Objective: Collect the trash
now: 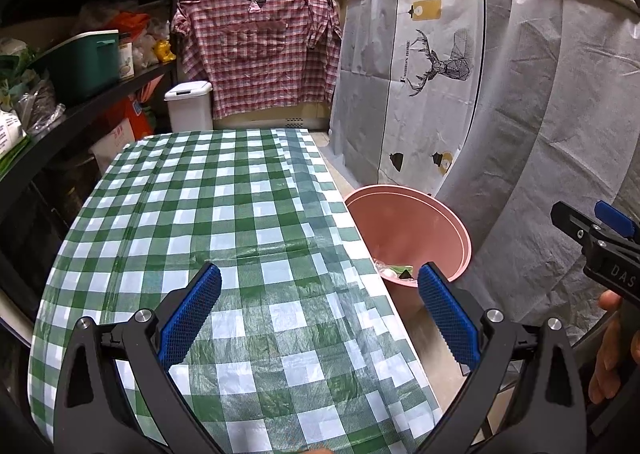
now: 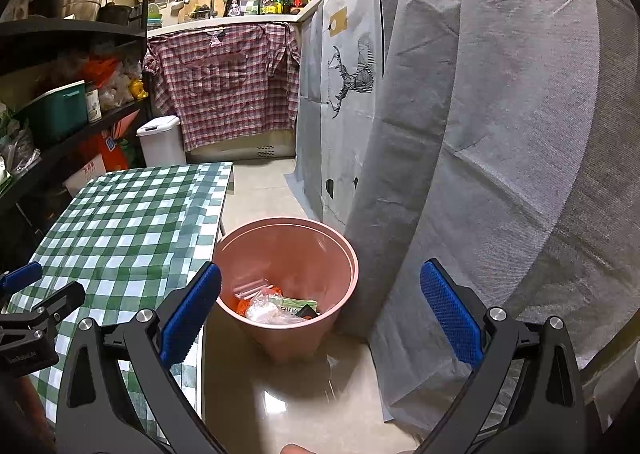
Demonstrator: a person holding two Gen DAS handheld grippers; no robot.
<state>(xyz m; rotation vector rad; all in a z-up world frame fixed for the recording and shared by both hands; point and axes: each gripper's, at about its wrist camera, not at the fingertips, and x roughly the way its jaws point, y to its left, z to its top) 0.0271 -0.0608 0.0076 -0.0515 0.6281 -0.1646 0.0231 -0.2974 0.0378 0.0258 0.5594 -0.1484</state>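
Trash [image 2: 276, 304] lies as a mixed heap of wrappers, clear plastic and pale sticks, too jumbled to count piece by piece or assign a long axis, in the bottom of one pink bin [image 2: 344, 254] standing upright on the floor, mouth up, just beside the bench [image 2: 132, 213] with its green checked cloth. Two grippers are present: left gripper [image 1: 320, 308] over the bench, jaws spread wide and holding nothing; right gripper [image 2: 320, 304] above the bin, jaws likewise spread wide, touching nothing.
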